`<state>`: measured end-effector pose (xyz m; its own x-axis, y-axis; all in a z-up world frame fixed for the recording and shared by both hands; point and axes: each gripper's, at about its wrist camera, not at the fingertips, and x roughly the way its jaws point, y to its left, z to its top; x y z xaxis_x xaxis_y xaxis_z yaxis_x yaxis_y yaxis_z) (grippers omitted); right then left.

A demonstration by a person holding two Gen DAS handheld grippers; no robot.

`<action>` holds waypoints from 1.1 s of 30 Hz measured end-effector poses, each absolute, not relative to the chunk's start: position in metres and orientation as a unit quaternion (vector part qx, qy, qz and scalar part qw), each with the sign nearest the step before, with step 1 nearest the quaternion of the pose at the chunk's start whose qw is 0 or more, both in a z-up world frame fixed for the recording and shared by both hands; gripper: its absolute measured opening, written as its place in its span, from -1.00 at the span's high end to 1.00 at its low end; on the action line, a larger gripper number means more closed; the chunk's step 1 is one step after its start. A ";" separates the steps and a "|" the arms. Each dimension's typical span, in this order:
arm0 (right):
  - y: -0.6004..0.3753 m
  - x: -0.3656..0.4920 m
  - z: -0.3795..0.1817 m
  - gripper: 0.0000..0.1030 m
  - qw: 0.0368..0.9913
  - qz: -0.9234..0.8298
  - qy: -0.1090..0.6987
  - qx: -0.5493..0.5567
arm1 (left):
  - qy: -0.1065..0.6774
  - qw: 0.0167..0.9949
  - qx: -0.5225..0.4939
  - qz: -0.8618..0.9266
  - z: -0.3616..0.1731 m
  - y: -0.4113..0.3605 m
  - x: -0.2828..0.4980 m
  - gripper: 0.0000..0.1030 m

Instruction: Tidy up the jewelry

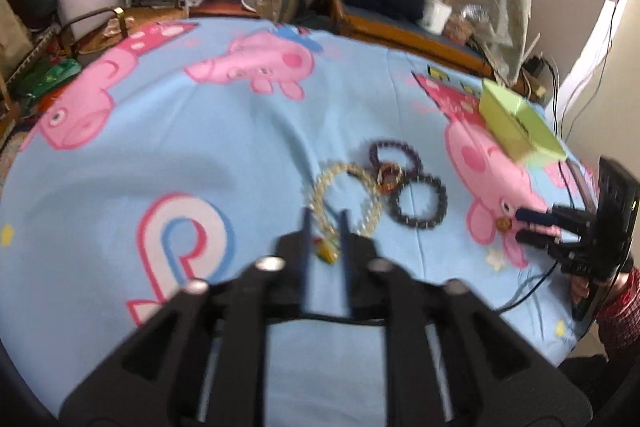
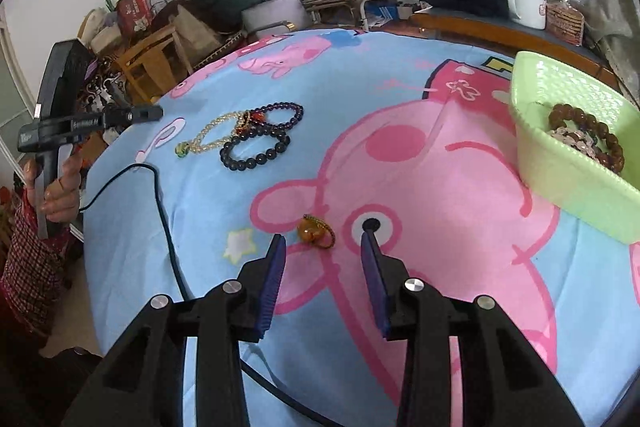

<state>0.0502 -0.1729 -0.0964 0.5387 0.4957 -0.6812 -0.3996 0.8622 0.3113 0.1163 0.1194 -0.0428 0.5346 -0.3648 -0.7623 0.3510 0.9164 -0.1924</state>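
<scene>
A pile of beaded jewelry lies on the blue cartoon bedsheet [image 1: 160,147]: a pale yellow bead necklace [image 1: 344,195] with a green pendant [image 1: 326,251], a purple bracelet [image 1: 394,151], a small orange-red bracelet [image 1: 389,178] and a dark bead bracelet [image 1: 418,206]. My left gripper [image 1: 325,217] is open, its fingers on either side of the necklace's lower end. My right gripper [image 2: 323,241] is open just short of an amber pendant on a cord [image 2: 314,231]. A green basket [image 2: 568,167] at the right holds brown and clear bead bracelets [image 2: 588,139].
A black cable [image 2: 160,203] runs over the sheet's left edge in the right wrist view. Cluttered furniture, bags and a chair [image 2: 152,63] stand beyond the bed. A white mug [image 2: 526,5] sits on a side bench.
</scene>
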 end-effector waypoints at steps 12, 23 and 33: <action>-0.164 0.047 -0.096 0.80 0.877 0.261 0.403 0.015 | 0.453 0.866 0.018 -0.213 -0.078 0.100 0.119 0.67; -0.150 0.056 -0.098 0.84 0.876 0.258 0.406 -0.038 | 0.434 0.864 -0.048 -0.251 -0.060 0.118 0.101 0.68; -0.152 0.043 -0.098 1.00 0.878 0.264 0.396 -0.055 | 0.423 0.842 -0.083 -0.325 -0.033 0.083 0.100 0.68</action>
